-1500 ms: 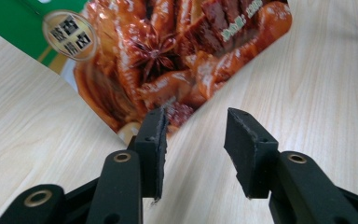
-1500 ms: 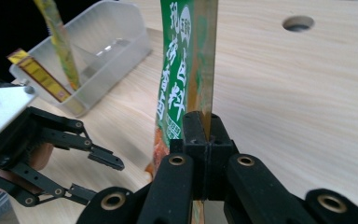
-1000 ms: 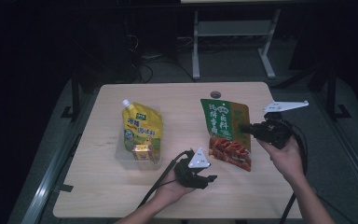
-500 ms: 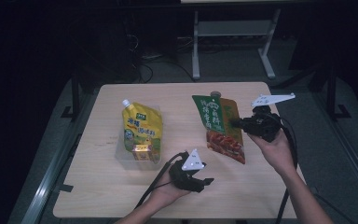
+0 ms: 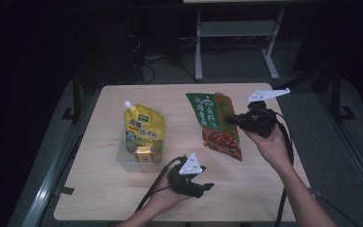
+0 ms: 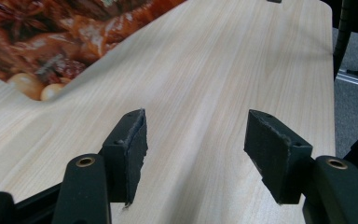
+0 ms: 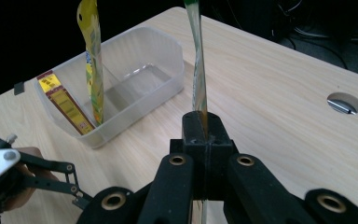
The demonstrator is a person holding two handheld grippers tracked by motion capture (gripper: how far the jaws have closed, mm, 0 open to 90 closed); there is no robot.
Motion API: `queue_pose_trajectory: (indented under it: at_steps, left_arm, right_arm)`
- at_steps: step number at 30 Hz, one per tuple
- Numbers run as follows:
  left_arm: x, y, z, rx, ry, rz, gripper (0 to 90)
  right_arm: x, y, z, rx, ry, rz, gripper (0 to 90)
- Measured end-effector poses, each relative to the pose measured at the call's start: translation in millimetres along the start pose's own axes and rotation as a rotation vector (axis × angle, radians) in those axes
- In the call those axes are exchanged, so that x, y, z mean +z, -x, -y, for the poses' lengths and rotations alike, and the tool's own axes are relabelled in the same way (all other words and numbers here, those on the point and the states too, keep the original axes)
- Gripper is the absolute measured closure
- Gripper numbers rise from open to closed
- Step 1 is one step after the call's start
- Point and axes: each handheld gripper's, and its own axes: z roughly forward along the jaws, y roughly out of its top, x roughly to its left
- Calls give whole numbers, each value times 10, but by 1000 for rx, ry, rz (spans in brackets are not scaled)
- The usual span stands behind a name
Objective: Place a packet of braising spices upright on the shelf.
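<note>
The green pouch [image 5: 216, 124] has lifted off the tabletop [image 5: 264, 189] near its right edge, pinched by the right hand-held gripper [image 5: 230, 119]. The left hand-held gripper [image 5: 203, 187] has just been opening, empty. The pouch looks light and floppy; its edge is best to grab.

On the tabletop [image 5: 99, 189], 1 clear plastic bin [image 5: 125, 157] is seen, with 1 yellow spouted pouch [image 5: 144, 126] and 1 small yellow-and-red box [image 5: 143, 154] counted in it. 1 green-and-red food pouch [image 5: 215, 124] and 2 handheld grippers are counted.
</note>
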Motion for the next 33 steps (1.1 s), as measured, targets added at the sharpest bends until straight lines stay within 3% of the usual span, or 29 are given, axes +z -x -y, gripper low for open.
queue_pose_trajectory:
  at_steps: [15,33]
  left_arm:
    - [-22,-10,28,1,24,14,344]
    - [-68,-28,40,-4,34,0,285]
  right_arm:
    - [140,-86,-278,-35,19,-23,900]
    - [472,-171,-654,-77,45,-61,900]
